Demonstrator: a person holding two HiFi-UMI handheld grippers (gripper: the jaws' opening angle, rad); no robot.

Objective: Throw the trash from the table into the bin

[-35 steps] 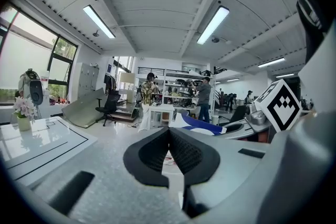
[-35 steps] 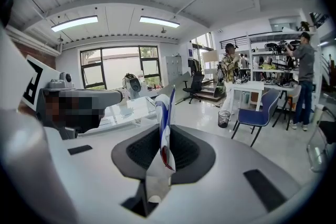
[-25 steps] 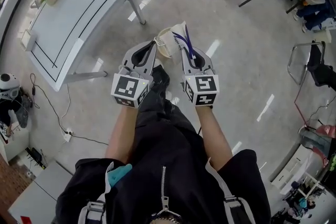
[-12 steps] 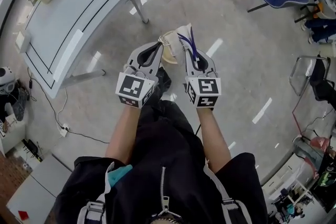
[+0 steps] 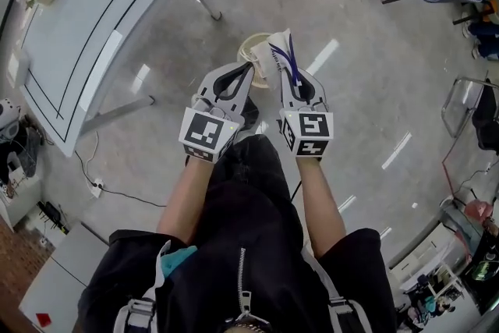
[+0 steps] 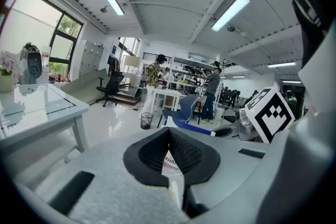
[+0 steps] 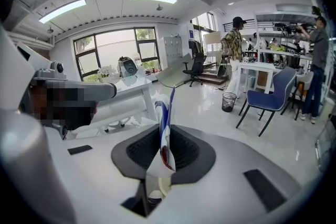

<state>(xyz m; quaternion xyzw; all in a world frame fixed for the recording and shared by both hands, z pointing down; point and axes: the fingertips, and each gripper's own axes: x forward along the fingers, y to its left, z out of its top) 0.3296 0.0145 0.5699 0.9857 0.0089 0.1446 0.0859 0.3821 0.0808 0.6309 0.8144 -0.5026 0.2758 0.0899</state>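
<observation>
Striped wrapper [image 7: 164, 113] is clamped in the right gripper [image 7: 163, 145], printed paper [image 6: 169, 161] in the left gripper [image 6: 169, 136]; nothing's been binned yet

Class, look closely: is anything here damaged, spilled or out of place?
The white, blue-striped packet, pinched in the jaws of the right gripper, is squashed flat and stands on edge. Nothing looks spilled.

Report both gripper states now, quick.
Left gripper: closed on the paper cup.
Right gripper: closed on the white and blue wrapper.
</observation>
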